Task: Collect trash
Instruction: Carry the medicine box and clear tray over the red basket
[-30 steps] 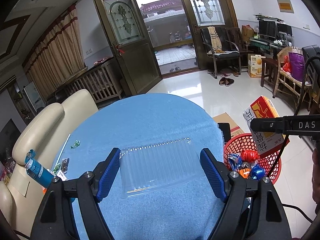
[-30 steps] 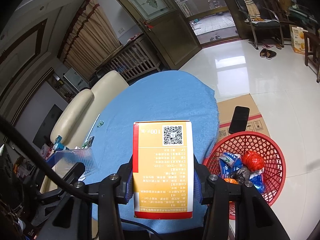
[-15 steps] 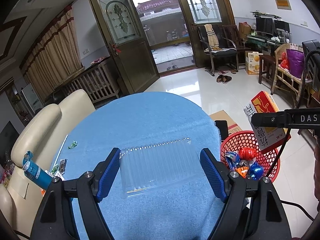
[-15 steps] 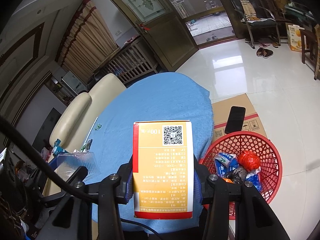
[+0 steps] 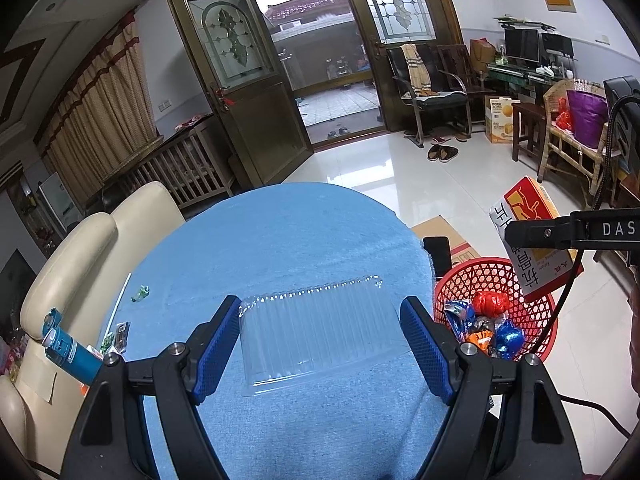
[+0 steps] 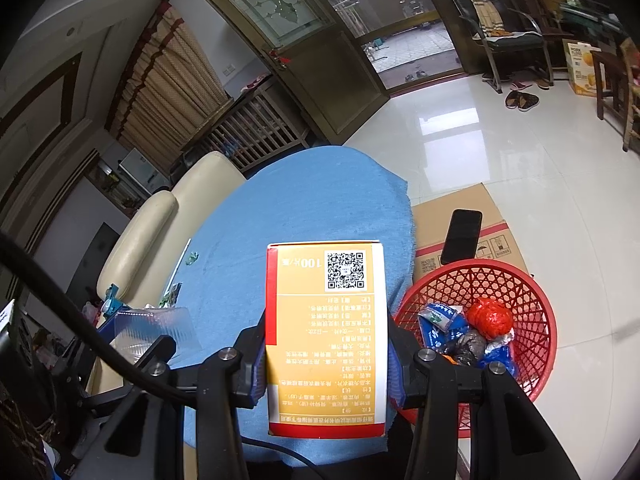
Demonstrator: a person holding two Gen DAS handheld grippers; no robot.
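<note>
My left gripper (image 5: 320,332) is shut on a clear ribbed plastic tray (image 5: 316,336), its blue pads pressing both ends, and holds it above the blue-clothed round table (image 5: 280,240). The tray (image 6: 152,328) also shows in the right wrist view, at the left. My right gripper (image 6: 326,344) is shut on an upright orange-and-white carton (image 6: 326,320) with a QR code. It holds this carton (image 5: 532,240) over the table's right edge, beside and above the red mesh basket (image 6: 532,312) on the floor. The basket (image 5: 532,320) contains several crumpled wrappers.
Small wrappers (image 5: 140,292), a white straw (image 5: 120,304) and a blue tube (image 5: 68,350) lie along the table's left edge by a cream sofa (image 5: 80,248). Behind the basket, a black phone (image 6: 460,236) rests on a cardboard box (image 6: 452,208). Glossy tiled floor lies beyond.
</note>
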